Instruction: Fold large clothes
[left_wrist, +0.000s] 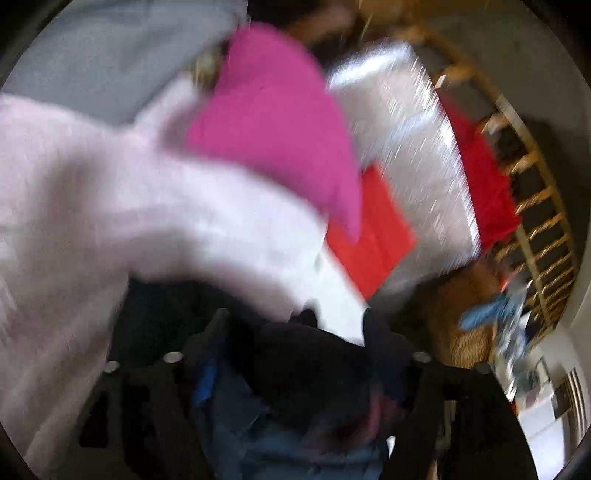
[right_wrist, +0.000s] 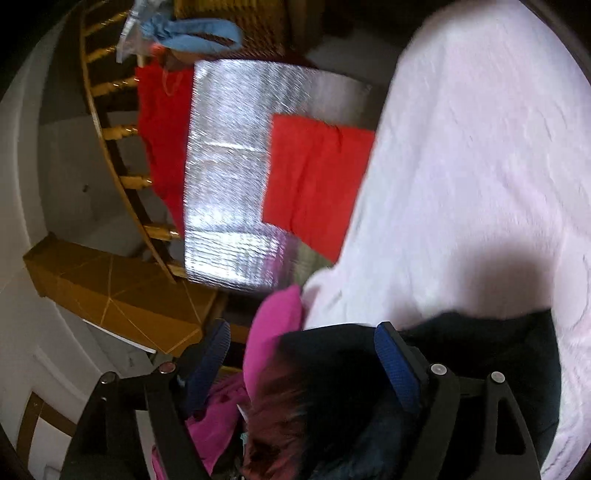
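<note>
Both views are blurred by motion. A dark navy garment (left_wrist: 314, 354) bunches between the fingers of my left gripper (left_wrist: 295, 325), which looks closed on it. In the right wrist view the same dark garment (right_wrist: 332, 369) with a magenta garment (right_wrist: 273, 332) sits between the blue-padded fingers (right_wrist: 391, 354) of my right gripper (right_wrist: 303, 343), whose jaws stand wide around the cloth. A pale pink fleece (left_wrist: 92, 192) fills the left of the left view and the right of the right view (right_wrist: 461, 166). The magenta garment (left_wrist: 280, 122) lies over it.
A silver foil mat (right_wrist: 229, 177) covers the floor with a folded red cloth (right_wrist: 314, 177) on it and a second red garment (right_wrist: 159, 140) at its edge. A wooden stair railing (right_wrist: 110, 129), a wicker basket (left_wrist: 465, 314) and blue cloth (right_wrist: 199, 35) stand beyond.
</note>
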